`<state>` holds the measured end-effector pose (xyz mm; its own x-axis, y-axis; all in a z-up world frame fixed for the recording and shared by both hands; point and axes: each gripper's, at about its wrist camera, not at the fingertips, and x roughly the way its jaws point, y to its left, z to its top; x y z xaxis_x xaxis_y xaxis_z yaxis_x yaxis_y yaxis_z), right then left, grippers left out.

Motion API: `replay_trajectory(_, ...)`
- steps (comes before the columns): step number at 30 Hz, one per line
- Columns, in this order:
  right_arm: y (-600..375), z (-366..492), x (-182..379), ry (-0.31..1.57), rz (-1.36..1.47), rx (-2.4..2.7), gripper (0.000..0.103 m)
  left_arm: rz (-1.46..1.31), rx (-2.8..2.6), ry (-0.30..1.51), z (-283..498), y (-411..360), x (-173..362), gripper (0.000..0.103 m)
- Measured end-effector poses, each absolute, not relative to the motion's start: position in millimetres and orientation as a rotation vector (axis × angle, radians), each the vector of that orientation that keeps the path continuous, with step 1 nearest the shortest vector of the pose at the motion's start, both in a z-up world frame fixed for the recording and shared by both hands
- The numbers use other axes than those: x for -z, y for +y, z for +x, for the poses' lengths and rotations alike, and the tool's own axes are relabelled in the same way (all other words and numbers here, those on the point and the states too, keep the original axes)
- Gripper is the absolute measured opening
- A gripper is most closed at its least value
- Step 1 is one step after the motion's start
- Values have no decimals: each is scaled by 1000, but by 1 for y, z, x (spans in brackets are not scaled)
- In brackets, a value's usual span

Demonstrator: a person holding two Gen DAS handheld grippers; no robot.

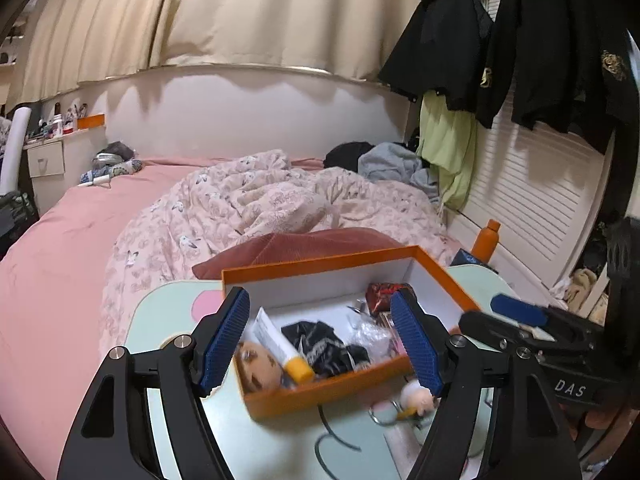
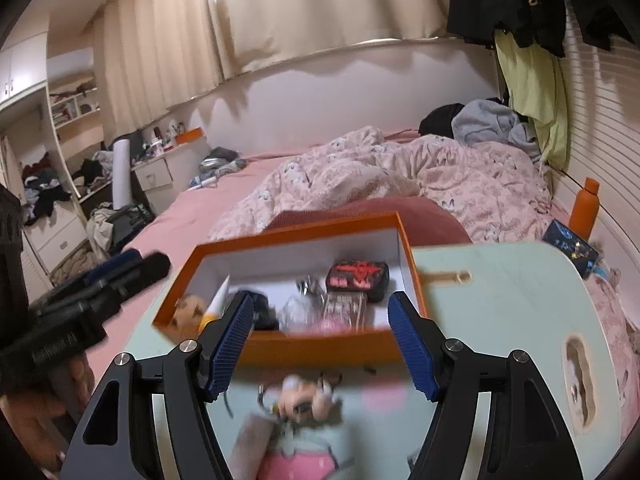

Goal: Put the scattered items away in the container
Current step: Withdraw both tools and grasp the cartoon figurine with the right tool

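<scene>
Pale green table (image 2: 500,280) w/ orange box (image 2: 280,346) (bed (image 1: 60,240) behind).

My left gripper (image 1: 328,344) and right gripper (image 2: 326,346) both tilt downward, side by side, jaws spread apart and holding nothing.

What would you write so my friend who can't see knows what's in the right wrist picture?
An open right gripper hovers over a small plush keychain lying on a pale green table, just outside an orange box already holding small items. An unmade pink bed lies behind.
</scene>
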<state>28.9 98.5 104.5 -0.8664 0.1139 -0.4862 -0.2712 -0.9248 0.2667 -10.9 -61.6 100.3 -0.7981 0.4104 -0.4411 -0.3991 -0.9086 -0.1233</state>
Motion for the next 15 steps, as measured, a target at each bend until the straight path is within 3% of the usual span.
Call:
replay_trajectory(8, 86, 46, -64, 471, -930, -2776, 70, -720, -2626, 86, 45, -58, -72, 73)
replay_trajectory(15, 96, 48, -51, 563, -977, -2721, 75, -894, -2609, 51, 51, -69, -32, 73)
